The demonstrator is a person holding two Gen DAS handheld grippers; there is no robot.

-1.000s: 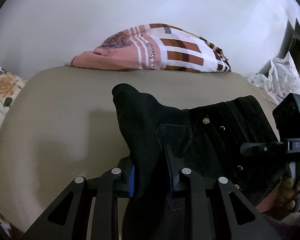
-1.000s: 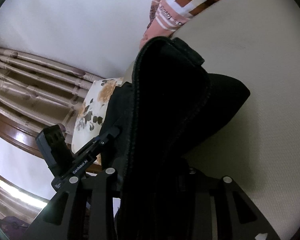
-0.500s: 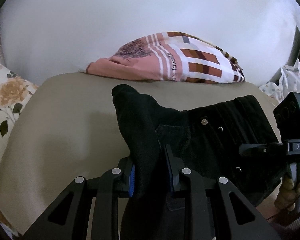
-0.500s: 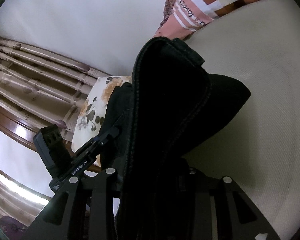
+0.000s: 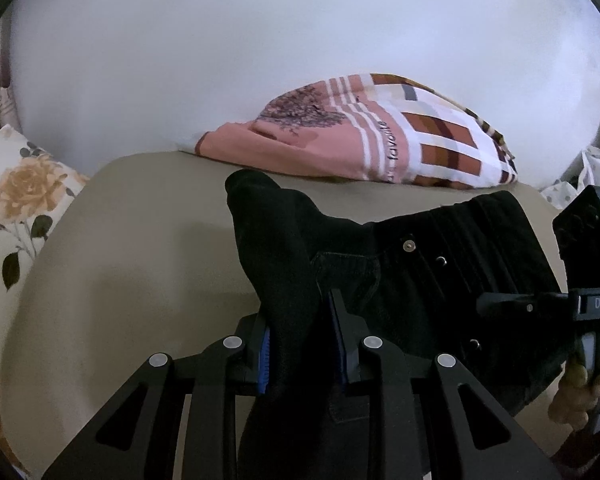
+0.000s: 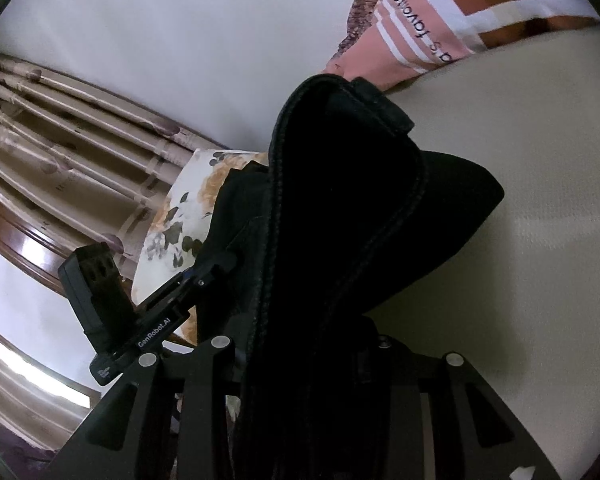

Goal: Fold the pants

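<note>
- Pants (image 5: 440, 280): black, waistband end lifted over the beige bed (image 5: 120, 280), stretched between both grips to keep it taut.
- Left fingers (image 5: 274, 346) clamped on one bunched edge.
- Right fingers: buried in cloth, apparently gripping; can't confirm.

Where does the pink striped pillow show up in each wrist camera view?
Left wrist view: the pink striped pillow lies centre, slightly right, behind the black pants.
Right wrist view: the pillow sits in the top right corner, tilted.
Shared landmark: the floral cushion, left in both.
</note>
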